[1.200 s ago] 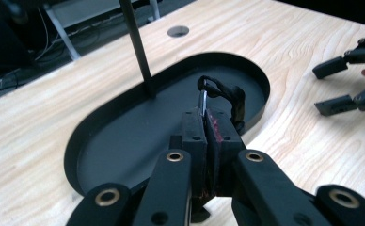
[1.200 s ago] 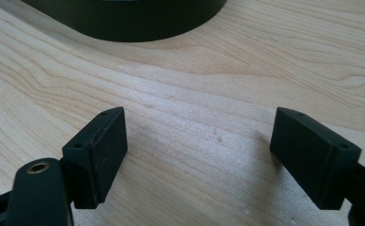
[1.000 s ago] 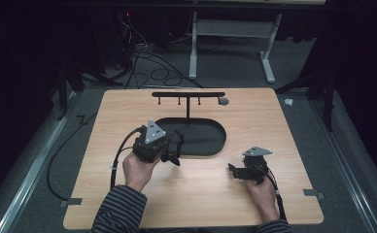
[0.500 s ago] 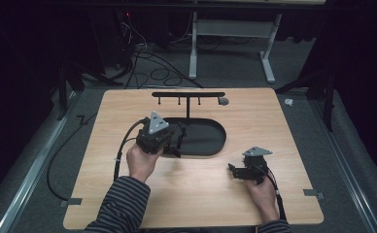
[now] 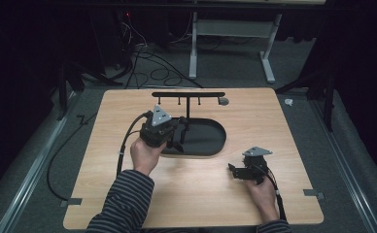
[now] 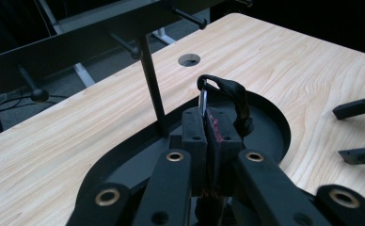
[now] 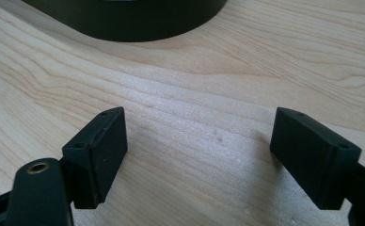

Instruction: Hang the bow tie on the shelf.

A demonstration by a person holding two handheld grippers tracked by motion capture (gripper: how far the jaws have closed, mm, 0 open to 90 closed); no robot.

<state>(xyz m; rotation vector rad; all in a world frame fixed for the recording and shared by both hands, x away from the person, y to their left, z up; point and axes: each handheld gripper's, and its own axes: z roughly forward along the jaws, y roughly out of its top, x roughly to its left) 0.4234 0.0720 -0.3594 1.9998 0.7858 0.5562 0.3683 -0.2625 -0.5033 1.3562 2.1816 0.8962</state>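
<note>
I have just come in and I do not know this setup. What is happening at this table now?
A person works at a wooden table with tongs in each hand. The left tongs are shut on a small metal piece with a black strap loop, held above the black oval tray near the peg rack. The right tongs are open, low over bare wood, holding nothing.
</note>
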